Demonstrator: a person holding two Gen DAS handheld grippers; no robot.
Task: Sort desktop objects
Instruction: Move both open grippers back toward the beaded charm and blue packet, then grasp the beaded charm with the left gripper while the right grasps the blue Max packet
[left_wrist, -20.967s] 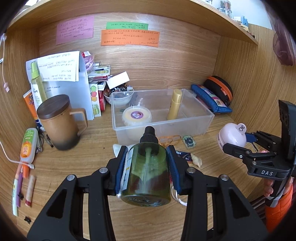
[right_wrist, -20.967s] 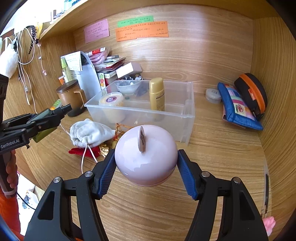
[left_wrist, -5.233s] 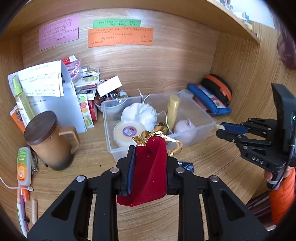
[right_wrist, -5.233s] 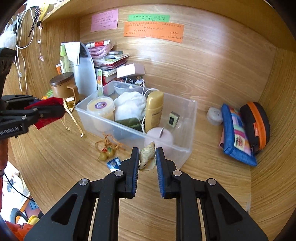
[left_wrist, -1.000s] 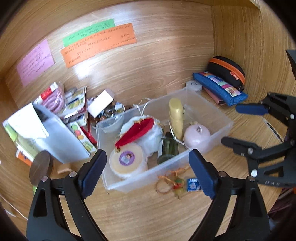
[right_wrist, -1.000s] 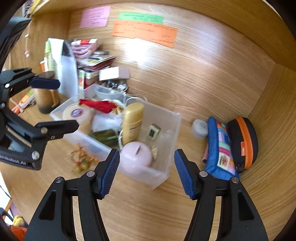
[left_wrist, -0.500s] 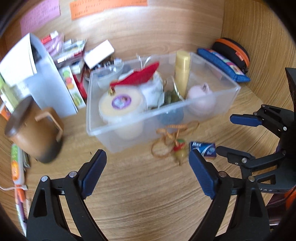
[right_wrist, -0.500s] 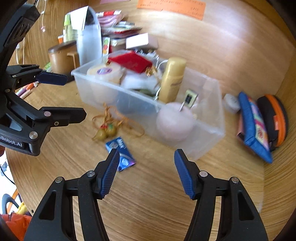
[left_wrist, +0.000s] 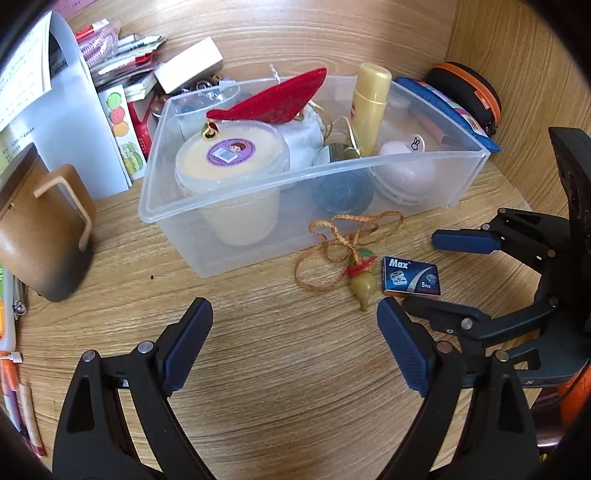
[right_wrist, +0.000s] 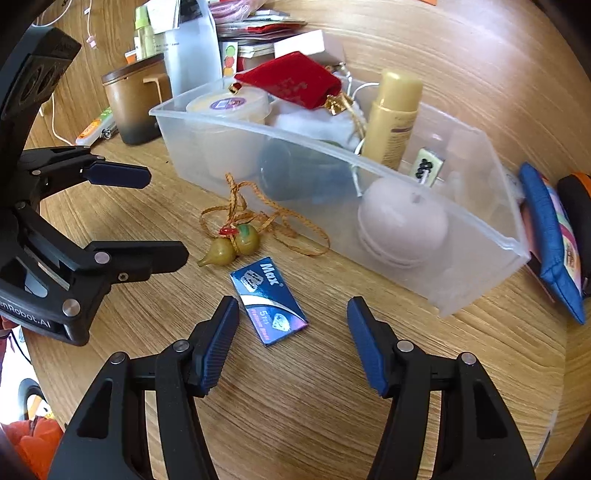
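Observation:
A clear plastic bin (left_wrist: 258, 184) holds a cream tub, a red velvet pouch (left_wrist: 273, 98), a white pouch, a green bottle, a yellow bottle (left_wrist: 369, 110) and a pink round case (left_wrist: 404, 173). On the desk in front of it lie a gourd charm on an orange cord (left_wrist: 360, 282) and a blue "Max" blade pack (left_wrist: 410, 277). My left gripper (left_wrist: 293, 343) is open and empty, just short of the charm. My right gripper (right_wrist: 291, 339) is open and empty, with the blade pack (right_wrist: 269, 301) between its fingers; the charm (right_wrist: 229, 247) lies beyond.
A brown lidded mug (left_wrist: 40, 229) stands at the left, with a white folder and stacked papers (left_wrist: 74, 96) behind it. Pens lie at the far left edge. A blue pouch (right_wrist: 550, 240) and a black-orange case (left_wrist: 465, 96) sit right of the bin.
Both grippers have dropped lower and closer to the desk in front of the bin. The charm and the blade pack now lie close before the fingers. Both stay open.

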